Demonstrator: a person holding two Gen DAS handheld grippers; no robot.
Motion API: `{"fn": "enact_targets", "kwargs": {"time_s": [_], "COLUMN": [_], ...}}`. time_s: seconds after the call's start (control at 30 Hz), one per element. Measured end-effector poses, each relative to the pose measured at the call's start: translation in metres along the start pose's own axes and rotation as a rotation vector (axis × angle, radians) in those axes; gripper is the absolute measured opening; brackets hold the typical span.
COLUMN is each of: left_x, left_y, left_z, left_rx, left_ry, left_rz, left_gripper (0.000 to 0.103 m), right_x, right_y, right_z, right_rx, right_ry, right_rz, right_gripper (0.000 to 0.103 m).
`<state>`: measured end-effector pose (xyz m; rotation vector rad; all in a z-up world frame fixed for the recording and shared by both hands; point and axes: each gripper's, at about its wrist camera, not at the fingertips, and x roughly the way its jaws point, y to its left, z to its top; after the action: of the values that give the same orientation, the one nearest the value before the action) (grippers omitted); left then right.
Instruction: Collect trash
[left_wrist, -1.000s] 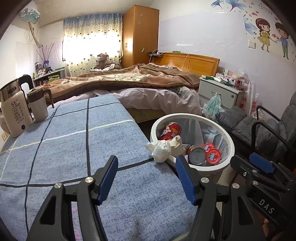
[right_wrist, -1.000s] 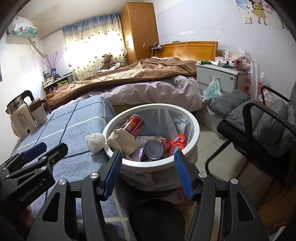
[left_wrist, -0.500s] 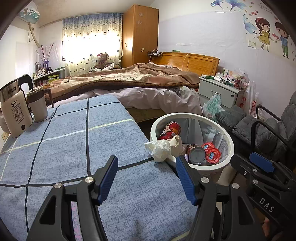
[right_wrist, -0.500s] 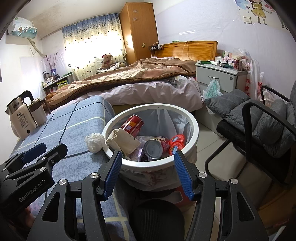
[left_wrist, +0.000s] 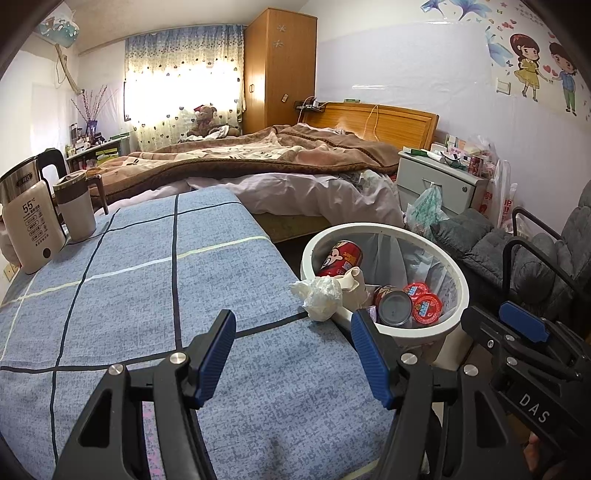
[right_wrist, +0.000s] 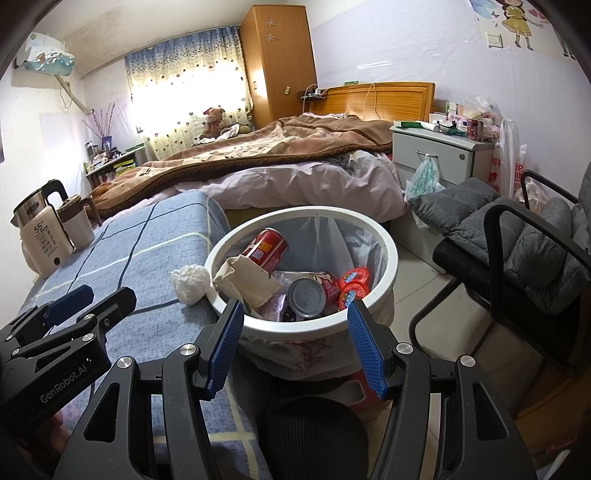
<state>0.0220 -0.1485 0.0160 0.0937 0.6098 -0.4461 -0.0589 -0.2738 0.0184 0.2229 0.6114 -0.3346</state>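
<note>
A crumpled white tissue (left_wrist: 320, 298) lies on the blue checked table (left_wrist: 147, 295) at its right edge, touching the rim of a white trash bin (left_wrist: 454, 280). The tissue also shows in the right wrist view (right_wrist: 189, 283), left of the bin (right_wrist: 388, 243). The bin holds red cans, a beige paper bag and red lids. My left gripper (left_wrist: 293, 325) is open and empty above the table, just short of the tissue. My right gripper (right_wrist: 294, 315) is open and empty over the bin's near rim.
A white kettle (left_wrist: 31, 229) and a mug (left_wrist: 75, 210) stand at the table's far left. A bed (left_wrist: 258, 166) lies beyond. A grey padded chair (right_wrist: 524, 251) and a nightstand (right_wrist: 439, 158) stand right of the bin.
</note>
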Motion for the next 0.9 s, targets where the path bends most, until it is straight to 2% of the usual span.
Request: {"fn": "enact_targets", "kwargs": {"time_s": [0.9], "left_x": [0.0002], "left_y": [-0.0011], "left_z": [0.0014], "left_rx": [0.002], "left_ry": [-0.003], "left_rz": [0.001], "left_gripper": [0.067], "right_x": [-0.0013], "right_y": [0.0003], "right_z": [0.0006], "right_rx": [0.0], "right_ry": [-0.003], "right_rz": [0.0], "right_gripper": [0.059]}}
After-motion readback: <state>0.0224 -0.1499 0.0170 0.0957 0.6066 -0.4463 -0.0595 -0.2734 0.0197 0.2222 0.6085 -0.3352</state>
